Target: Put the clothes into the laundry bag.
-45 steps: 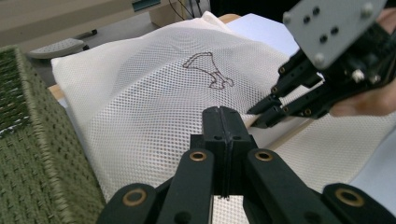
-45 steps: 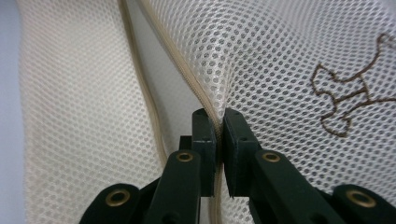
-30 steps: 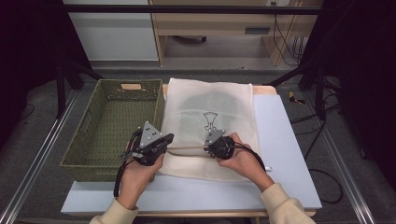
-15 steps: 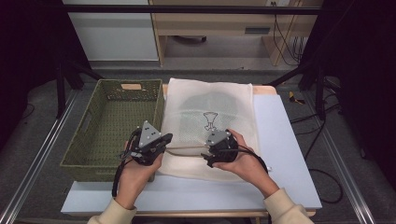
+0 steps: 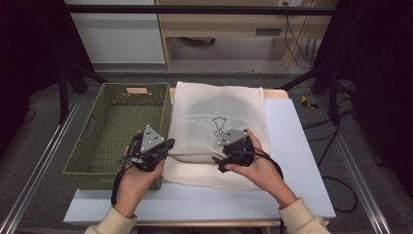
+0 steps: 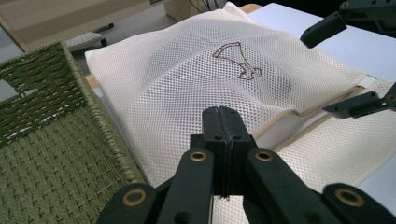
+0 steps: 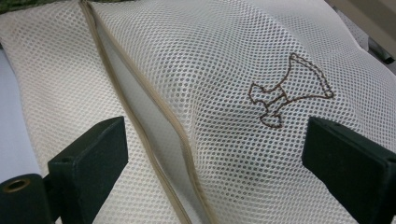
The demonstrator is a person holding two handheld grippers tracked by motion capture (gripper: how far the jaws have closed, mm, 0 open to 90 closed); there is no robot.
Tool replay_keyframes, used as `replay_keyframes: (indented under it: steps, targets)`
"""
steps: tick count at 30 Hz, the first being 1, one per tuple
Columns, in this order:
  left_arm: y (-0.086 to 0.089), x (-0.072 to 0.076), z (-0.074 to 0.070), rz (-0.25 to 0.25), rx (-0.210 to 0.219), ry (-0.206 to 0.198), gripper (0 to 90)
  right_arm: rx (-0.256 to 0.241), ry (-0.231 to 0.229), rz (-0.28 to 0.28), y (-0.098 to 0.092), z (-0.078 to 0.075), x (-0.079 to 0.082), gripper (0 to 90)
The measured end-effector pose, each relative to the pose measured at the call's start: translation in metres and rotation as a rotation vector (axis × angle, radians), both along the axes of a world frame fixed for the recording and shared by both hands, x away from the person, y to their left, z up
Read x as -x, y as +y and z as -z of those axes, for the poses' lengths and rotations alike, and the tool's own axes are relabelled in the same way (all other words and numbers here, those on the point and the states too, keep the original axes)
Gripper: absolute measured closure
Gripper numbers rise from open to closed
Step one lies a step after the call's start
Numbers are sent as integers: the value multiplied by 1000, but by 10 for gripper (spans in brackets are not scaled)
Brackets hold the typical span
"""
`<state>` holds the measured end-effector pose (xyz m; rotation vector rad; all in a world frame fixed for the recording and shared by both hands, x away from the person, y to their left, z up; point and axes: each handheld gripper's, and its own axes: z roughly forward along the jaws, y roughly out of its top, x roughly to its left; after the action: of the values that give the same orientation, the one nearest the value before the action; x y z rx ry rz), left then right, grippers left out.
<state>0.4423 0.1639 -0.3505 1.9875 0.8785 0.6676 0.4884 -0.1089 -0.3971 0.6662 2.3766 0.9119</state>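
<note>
Two hand-held grippers at the open mouth of a white mesh bag beside a green woven basket.

The mesh bag lies flat on the table, its near end opened along a beige-trimmed mouth. Over the last second the right gripper has shifted slightly nearer the person, onto the mouth edge; its jaws stand wide, astride the trim, holding nothing. The left gripper has stayed at the bag's left corner, jaws pressed together; whether mesh is pinched between them cannot be told. This suggests a grasp on the opening is being prepared. The basket, touching the bag's left edge, is empty; a darker shape shows faintly through the mesh.
</note>
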Motion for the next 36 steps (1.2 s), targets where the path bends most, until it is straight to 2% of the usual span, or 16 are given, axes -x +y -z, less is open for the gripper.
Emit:
replay_keyframes:
  steps: [9,13,15,16,18,26,29,32,36]
  targets:
    - [8,-1,-4,-8,-20,4,899,-20,8,14,-4,-11,-2,76]
    - [12,-2,-5,-10,-9,5,889,-34,14,34,-7,-15,-5,76]
    - [13,-2,-6,-16,0,1,821,-41,17,43,-9,-17,-6,72]
    - [16,-1,-7,-29,16,-17,773,-43,14,53,-10,-18,-7,73]
    - [18,-1,-8,-44,30,-28,687,-52,17,64,-12,-21,-8,72]
    - [26,-3,-15,-57,50,-54,358,-85,13,109,-21,-33,-9,71]
    - [30,-3,-18,-33,58,-34,272,-105,10,127,-25,-39,-8,70]
    - [37,-1,-22,-55,70,-48,196,-123,-8,137,-29,-45,-7,65]
    - [46,0,-31,-60,78,-38,122,-149,-20,152,-34,-53,-5,61]
